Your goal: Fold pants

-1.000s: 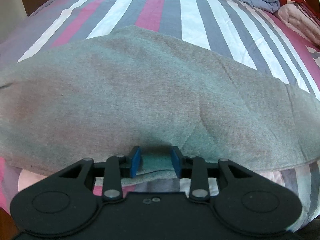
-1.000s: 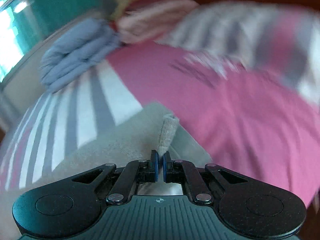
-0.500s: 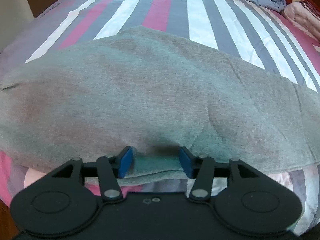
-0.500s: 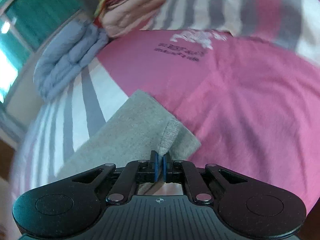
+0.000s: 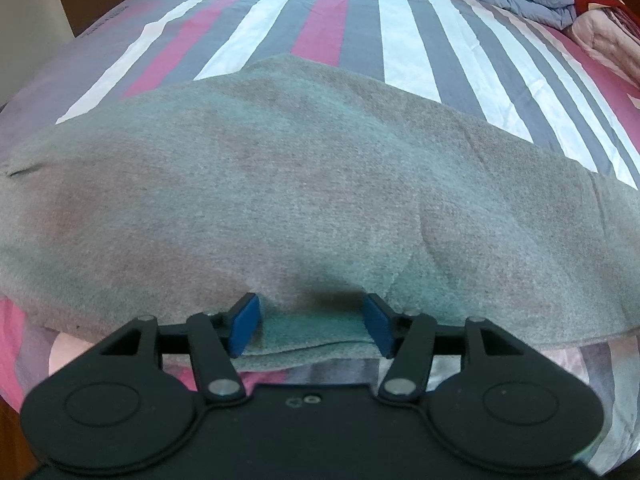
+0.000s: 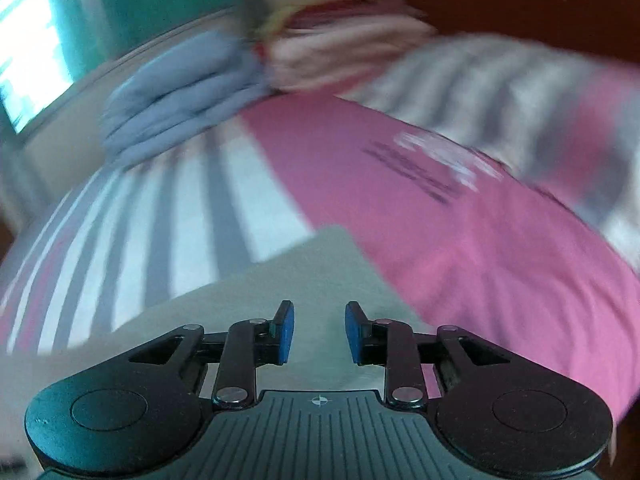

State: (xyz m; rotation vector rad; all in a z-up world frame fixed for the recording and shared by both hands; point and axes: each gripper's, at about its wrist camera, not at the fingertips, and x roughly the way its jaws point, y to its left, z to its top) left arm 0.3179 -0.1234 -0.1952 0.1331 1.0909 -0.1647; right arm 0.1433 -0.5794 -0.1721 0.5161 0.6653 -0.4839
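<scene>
The grey pants (image 5: 304, 200) lie flat, long axis left to right across the striped bed (image 5: 320, 12). The left gripper (image 5: 311, 326) and right gripper (image 6: 320, 330) are both opening, pads clear of cloth; bare sheet fills the upper frame.

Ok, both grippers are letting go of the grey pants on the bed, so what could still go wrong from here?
1. The left gripper is opening, but the pants hem still lies between its pads; pulling back low could drag the fold open.
2. The right gripper, also opening, hangs over the pants' corner; the view is blurred, so a snag would be hard to spot.
3. The near edge sits close to the striped bedsheet's edge and may slide.
</scene>
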